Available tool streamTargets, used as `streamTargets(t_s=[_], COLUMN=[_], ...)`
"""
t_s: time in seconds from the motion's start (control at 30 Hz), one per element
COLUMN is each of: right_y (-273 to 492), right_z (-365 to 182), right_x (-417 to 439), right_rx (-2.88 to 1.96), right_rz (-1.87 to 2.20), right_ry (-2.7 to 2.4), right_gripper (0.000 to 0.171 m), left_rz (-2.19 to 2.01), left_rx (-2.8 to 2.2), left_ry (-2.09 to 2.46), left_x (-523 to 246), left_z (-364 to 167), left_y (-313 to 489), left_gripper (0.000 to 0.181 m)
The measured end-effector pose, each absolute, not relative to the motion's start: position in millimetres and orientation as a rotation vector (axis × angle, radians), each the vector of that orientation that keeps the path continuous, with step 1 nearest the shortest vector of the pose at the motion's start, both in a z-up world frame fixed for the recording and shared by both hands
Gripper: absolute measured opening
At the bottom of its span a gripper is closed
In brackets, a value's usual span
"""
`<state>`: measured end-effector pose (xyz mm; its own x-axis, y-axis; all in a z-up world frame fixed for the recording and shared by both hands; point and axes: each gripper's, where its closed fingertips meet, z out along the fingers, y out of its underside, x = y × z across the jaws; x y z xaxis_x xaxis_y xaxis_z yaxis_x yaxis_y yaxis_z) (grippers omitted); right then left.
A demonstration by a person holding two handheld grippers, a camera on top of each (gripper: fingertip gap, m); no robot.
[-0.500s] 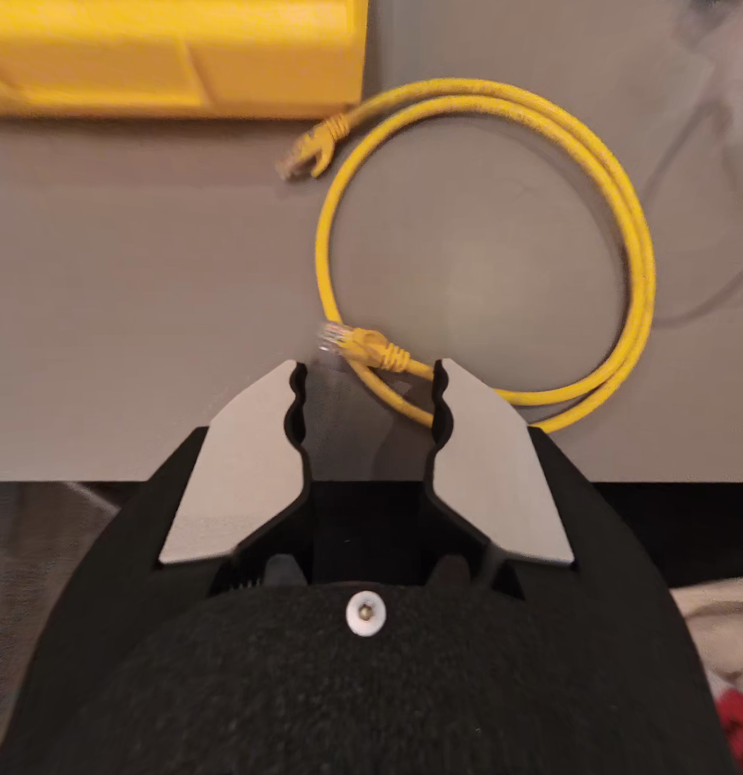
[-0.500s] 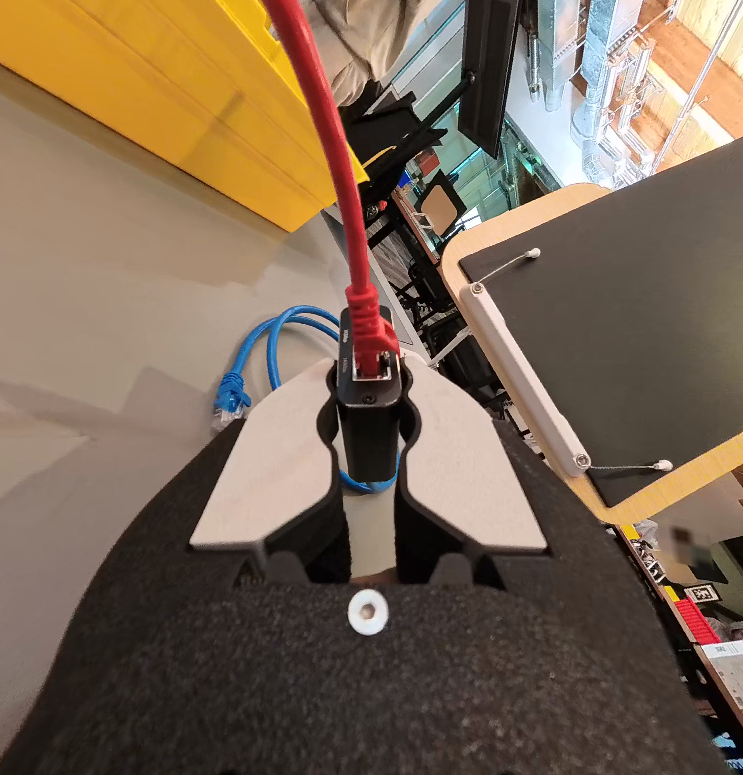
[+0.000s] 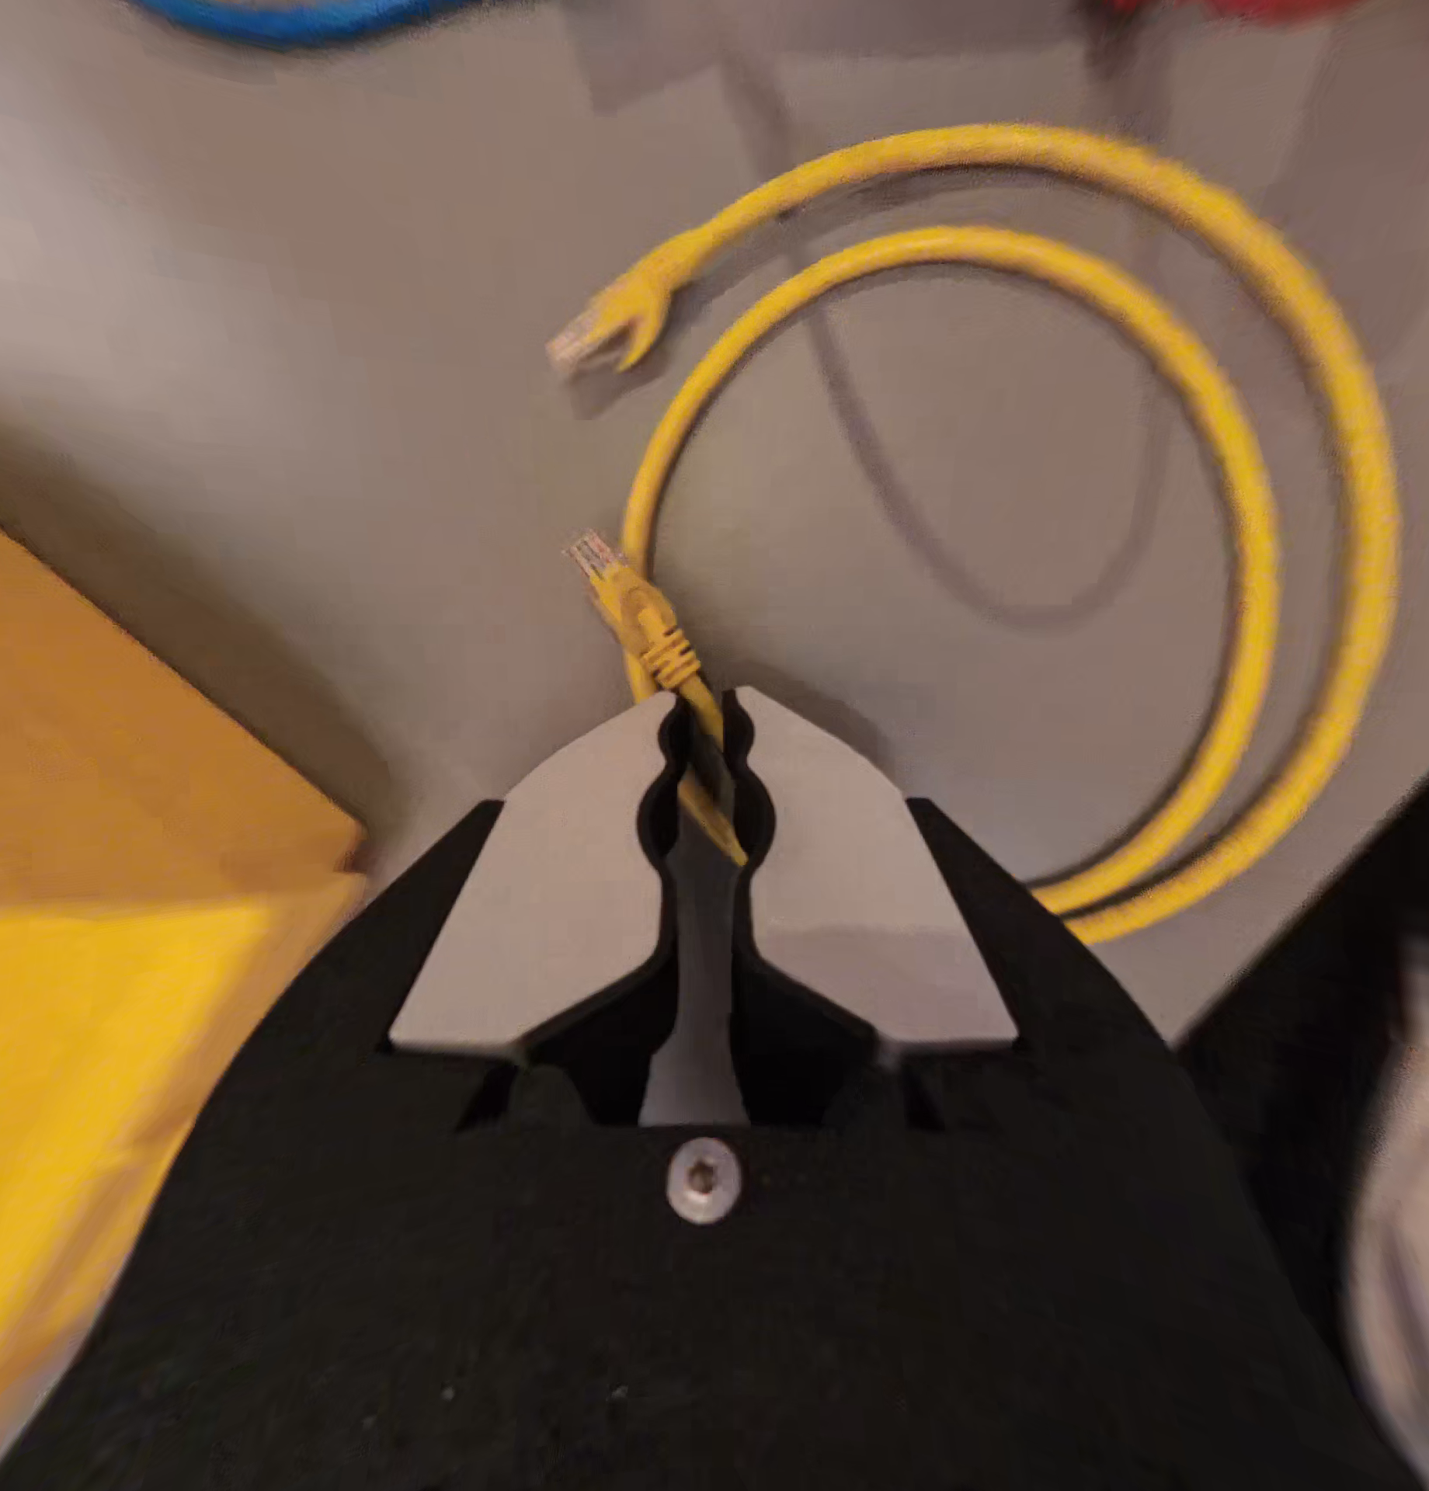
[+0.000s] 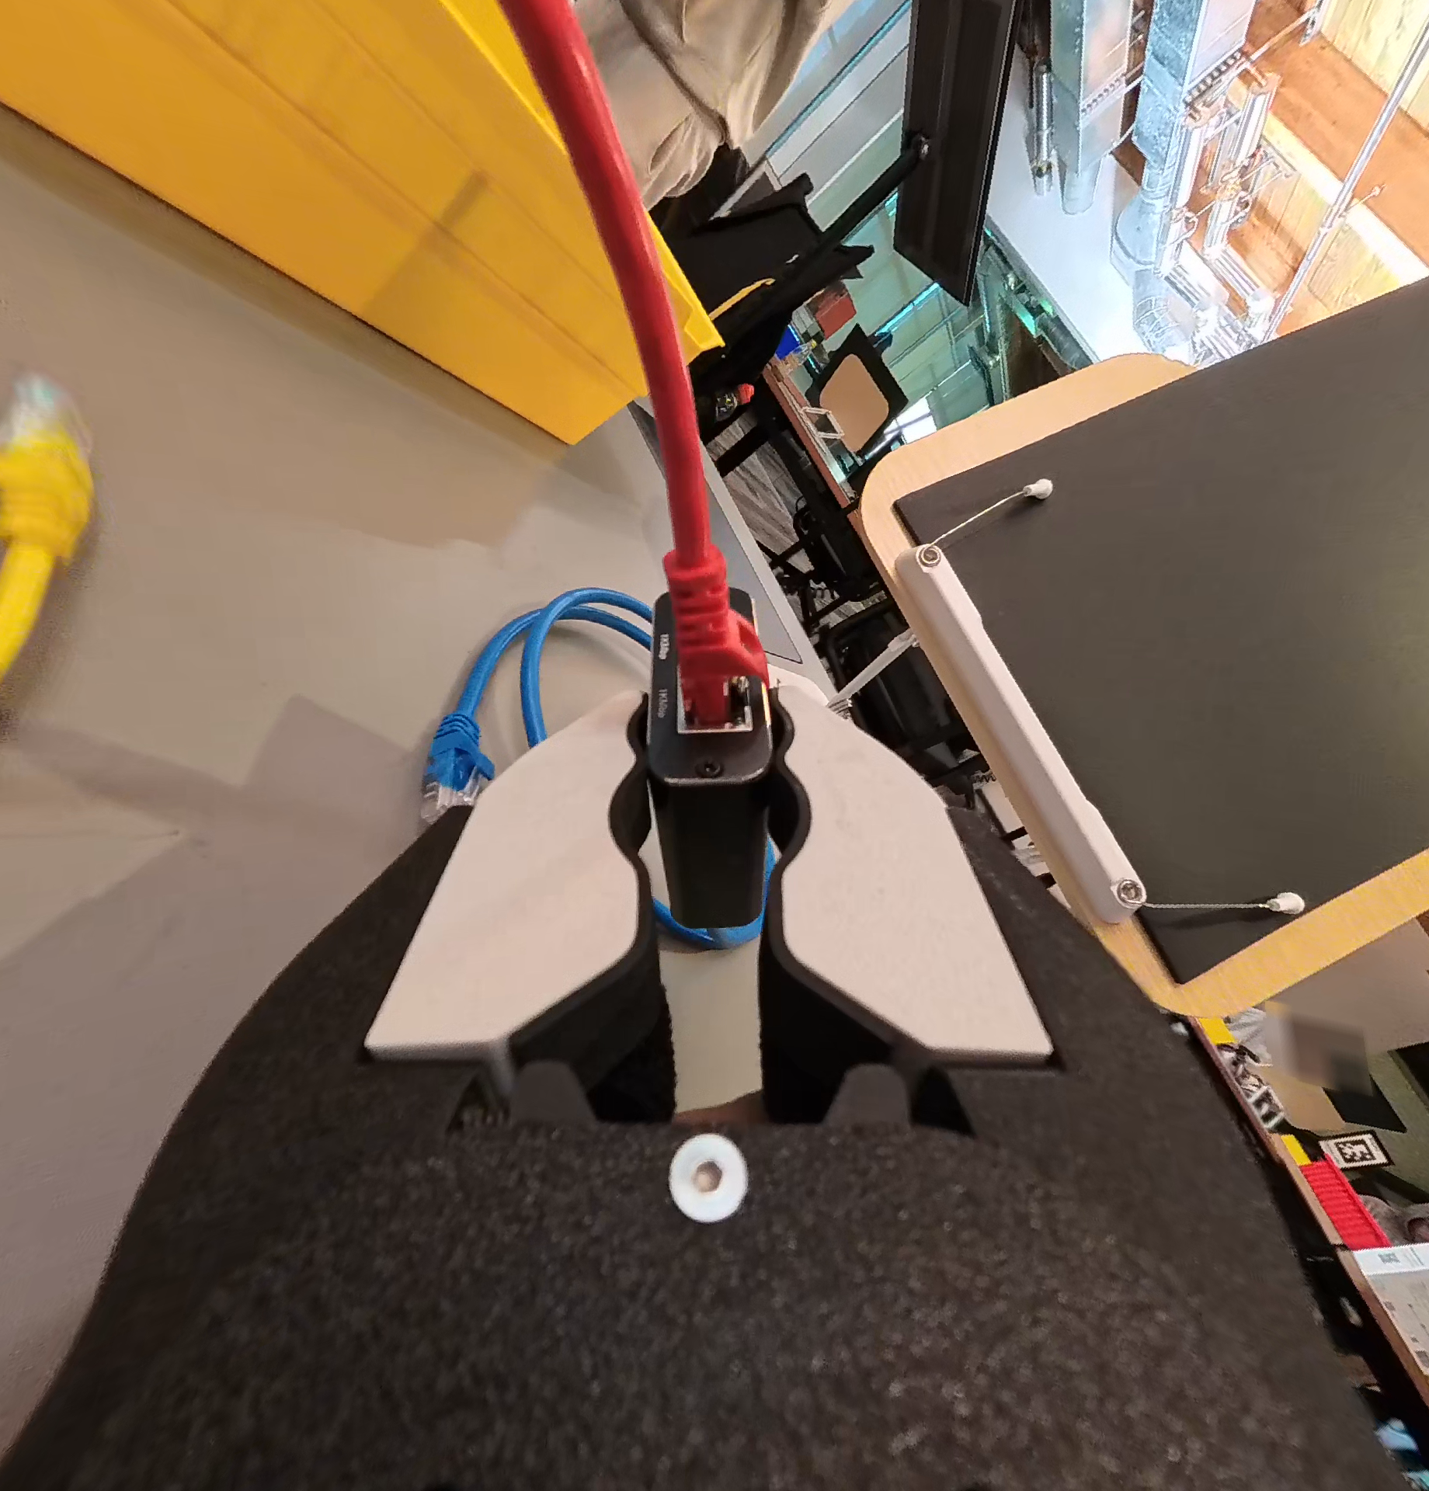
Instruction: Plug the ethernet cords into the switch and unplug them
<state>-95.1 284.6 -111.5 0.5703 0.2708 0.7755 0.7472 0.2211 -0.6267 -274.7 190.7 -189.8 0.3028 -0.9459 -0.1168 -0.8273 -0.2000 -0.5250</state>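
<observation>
Cord (image 3: 1332, 516) coiled on table (image 3: 292, 323), bin (image 3: 90, 807) to its left.

Workshop: exposed ducts (image 4: 1171, 121), cluttered shelves (image 4: 1373, 1259)

The left hand-held gripper (image 3: 701, 710) pinches the yellow cord (image 3: 1252, 516) just behind one plug (image 3: 614, 589), which points up and away from the fingertips. The cord loops on the grey surface (image 3: 292, 282), its other plug (image 3: 606, 323) lying free. A yellow bin (image 3: 106, 887) sits left; a blue cord (image 3: 332, 20) shows blurred at the top edge.
</observation>
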Motion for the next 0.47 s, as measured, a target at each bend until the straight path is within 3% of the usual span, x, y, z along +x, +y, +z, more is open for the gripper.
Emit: streamTargets(t_s=[0.1, 0.27, 0.47], right_y=[284.6, 285.1, 285.6], right_z=[-111.6, -112.3, -113.0], right_x=[-94.5, -95.8, -96.6], right_rx=[-1.354, -1.351, -1.352], right_rz=[-0.415, -0.418, -0.412], right_ry=[-0.966, -0.973, -0.976], right_gripper=[0.024, 0.024, 0.024], left_rz=[-0.199, -0.344, -0.31], left_rx=[-2.026, -2.079, -2.061], left_ry=[1.711, 1.38, 1.242], left_x=[-281.1, -278.9, -292.7], left_z=[-185.6, -164.3, -184.5], left_y=[207.7, 209.0, 207.4], left_gripper=[0.008, 0.027, 0.031])
